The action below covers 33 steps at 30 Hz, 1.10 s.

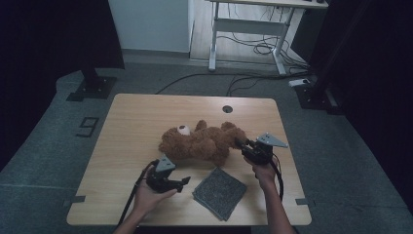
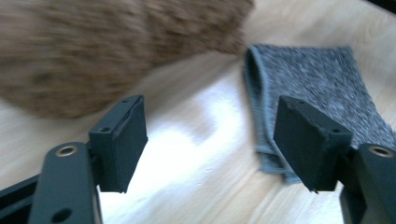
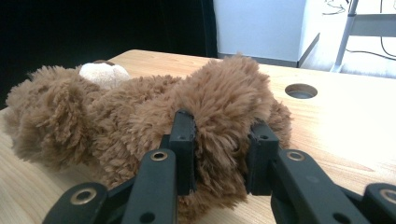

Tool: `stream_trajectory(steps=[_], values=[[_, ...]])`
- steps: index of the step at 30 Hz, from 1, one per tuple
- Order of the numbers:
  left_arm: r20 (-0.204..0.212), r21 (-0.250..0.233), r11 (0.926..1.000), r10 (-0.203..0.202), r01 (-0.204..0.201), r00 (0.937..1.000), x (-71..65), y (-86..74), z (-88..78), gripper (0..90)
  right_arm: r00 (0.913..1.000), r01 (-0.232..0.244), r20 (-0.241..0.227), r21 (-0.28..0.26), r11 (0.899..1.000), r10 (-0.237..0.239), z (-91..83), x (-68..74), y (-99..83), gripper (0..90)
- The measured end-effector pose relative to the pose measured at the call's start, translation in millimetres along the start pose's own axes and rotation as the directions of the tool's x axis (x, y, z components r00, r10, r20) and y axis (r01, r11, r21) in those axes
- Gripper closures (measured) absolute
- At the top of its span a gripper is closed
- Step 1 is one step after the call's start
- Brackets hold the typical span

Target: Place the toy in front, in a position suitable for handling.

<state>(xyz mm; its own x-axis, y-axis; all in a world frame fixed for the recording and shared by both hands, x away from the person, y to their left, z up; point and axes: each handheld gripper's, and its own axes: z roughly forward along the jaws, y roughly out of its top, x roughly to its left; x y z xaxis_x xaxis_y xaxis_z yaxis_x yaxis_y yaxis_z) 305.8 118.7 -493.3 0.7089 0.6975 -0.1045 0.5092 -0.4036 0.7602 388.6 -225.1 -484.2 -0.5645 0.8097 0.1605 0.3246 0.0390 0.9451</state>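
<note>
1. A brown teddy bear (image 1: 202, 142) lies on its back near the middle of the wooden table (image 1: 126, 126), a little toward the person's right.
2. Its long axis runs roughly across the table in the high view: the head with the pale muzzle (image 1: 183, 129) sits at the left end, and the legs point to the right, toward the right gripper (image 1: 244, 145).
3. In the right gripper view the bear stretches away from the camera, the near limb foremost and the muzzle (image 3: 103, 73) at the far left.
4. The right gripper has its two black jaws pressed into the plush of that near limb, one on each side, with fur bulging between and around them. The limb looks like a leg, though the fur hides its shape, so I cannot be sure.
5. The hand (image 1: 264, 173) behind that gripper rests low over the table's right part.
6. The left gripper (image 1: 183, 183) is held in the person's left hand (image 1: 151, 195), in front of the bear and apart from it, its jaws pointing right toward a folded grey cloth (image 1: 219, 192).
7. Its jaws stand wide apart with bare tabletop between them, pressing on nothing.
8. In the left gripper view the cloth (image 2: 317, 84) lies flat just beyond the right-hand jaw, and the blurred bear (image 2: 116, 42) fills the upper left.
9. The cloth lies near the table's front edge, just in front of the bear's body and between the two hands.
</note>
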Motion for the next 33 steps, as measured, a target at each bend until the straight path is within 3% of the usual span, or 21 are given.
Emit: stream_trajectory(steps=[1, 2, 5, 12, 13, 15, 20, 25, 30, 33], values=[[0.028, 0.019, 0.9997, 0.014, -0.014, 0.9995, -11.7, 0.1, 10.8, 23.6, 1.0000, -0.001, 0.000, 0.001, 1.000, 0.001, 0.0, -0.4, -0.4, 69.8], [0.028, 0.019, 0.9997, 0.014, -0.014, 0.9995, -11.7, 0.1, 10.8, 23.0, 1.0000, -0.004, -0.002, 0.001, 1.000, 0.004, 0.1, -0.9, -0.9, 69.7], [0.073, 0.028, 0.9986, 0.043, -0.045, 0.9964, -33.4, 2.9, 28.8, 22.3, 0.9999, -0.011, -0.005, 0.004, 1.000, 0.011, 0.3, -1.9, -2.1, 69.5], [0.125, 0.052, 0.9956, 0.071, -0.078, 0.9896, -59.9, 9.8, 54.7, 19.9, 0.9998, -0.019, -0.003, 0.008, 1.000, 0.019, 1.0, -2.1, -3.0, 69.4], [0.138, 0.052, 0.9945, 0.083, -0.091, 0.9869, -69.0, 11.3, 60.5, 19.9, 0.9998, -0.019, -0.003, 0.009, 1.000, 0.019, 1.0, -2.2, -3.0, 69.4], [0.147, 0.051, 0.9941, 0.087, -0.096, 0.9853, -73.5, 11.8, 63.0, 19.7, 0.9998, -0.020, -0.004, 0.012, 1.000, 0.020, 1.1, -2.5, -3.2, 69.3], [0.191, 0.087, 0.9853, 0.128, -0.147, 0.9732, -94.0, 12.3, 79.3, 18.6, 0.9997, -0.024, -0.005, 0.015, 1.000, 0.024, 1.3, -3.0, -3.9, 69.2], [0.180, 0.131, 0.9798, 0.126, -0.151, 0.9755, -97.5, 8.9, 94.5, 16.2, 0.9997, -0.025, -0.006, 0.013, 1.000, 0.025, 1.0, -3.3, -5.2, 69.0], [0.159, 0.127, 0.9797, 0.134, -0.155, 0.9782, -99.4, 5.9, 98.4, 15.1, 0.9996, -0.028, -0.007, 0.015, 1.000, 0.028, 0.1, -3.4, -6.7, 69.0], [0.103, 0.112, 0.9736, 0.188, -0.199, 0.9768, -106.0, -0.5, 100.0, 15.9, 0.9996, -0.028, -0.007, 0.014, 1.000, 0.028, 0.1, -3.3, -6.9, 68.9]])
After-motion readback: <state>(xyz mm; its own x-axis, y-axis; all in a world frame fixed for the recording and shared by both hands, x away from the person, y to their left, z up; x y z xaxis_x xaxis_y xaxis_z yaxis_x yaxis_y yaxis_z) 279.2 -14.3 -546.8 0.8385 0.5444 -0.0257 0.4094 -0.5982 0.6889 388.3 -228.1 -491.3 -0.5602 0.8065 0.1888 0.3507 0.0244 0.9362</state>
